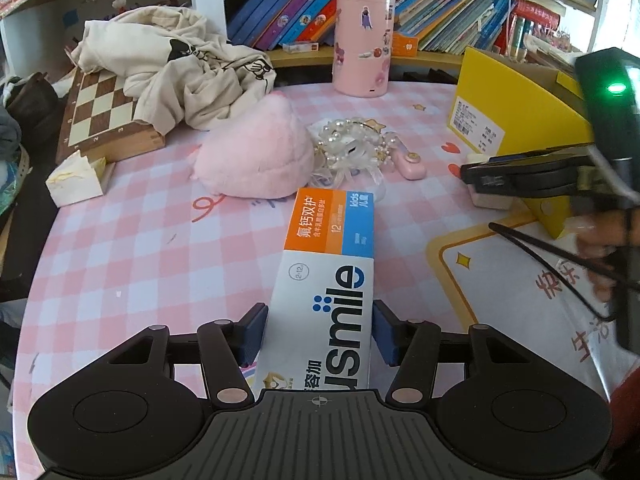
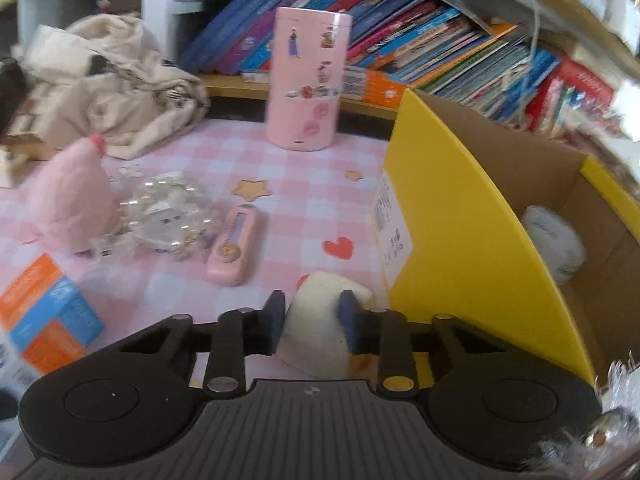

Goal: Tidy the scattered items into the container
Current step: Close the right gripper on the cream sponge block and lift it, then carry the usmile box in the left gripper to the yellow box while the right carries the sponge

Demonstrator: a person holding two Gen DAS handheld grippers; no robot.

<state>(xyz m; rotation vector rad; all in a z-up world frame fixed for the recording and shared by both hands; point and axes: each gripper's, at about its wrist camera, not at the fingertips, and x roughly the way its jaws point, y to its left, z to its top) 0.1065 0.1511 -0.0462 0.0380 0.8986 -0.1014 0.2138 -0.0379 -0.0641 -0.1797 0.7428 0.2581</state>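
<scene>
Fingers of the left gripper (image 1: 320, 334) are clamped on a white, orange and blue toothpaste box (image 1: 330, 268), which stretches toward twelve o'clock over the pink checked tablecloth (image 1: 132, 248). Pads of the right gripper (image 2: 312, 320) press a cream-coloured soft item (image 2: 320, 320) from both sides, just beside the yellow cardboard box (image 2: 460, 216) at two o'clock. A pink case (image 2: 233, 246) lies at eleven o'clock beside the bead cluster (image 2: 168, 212) and pink plush (image 2: 68, 208).

Bright, even daylight with soft shadows; the left view is sharp, the right view motion-blurred, both bowed at the edges.
</scene>
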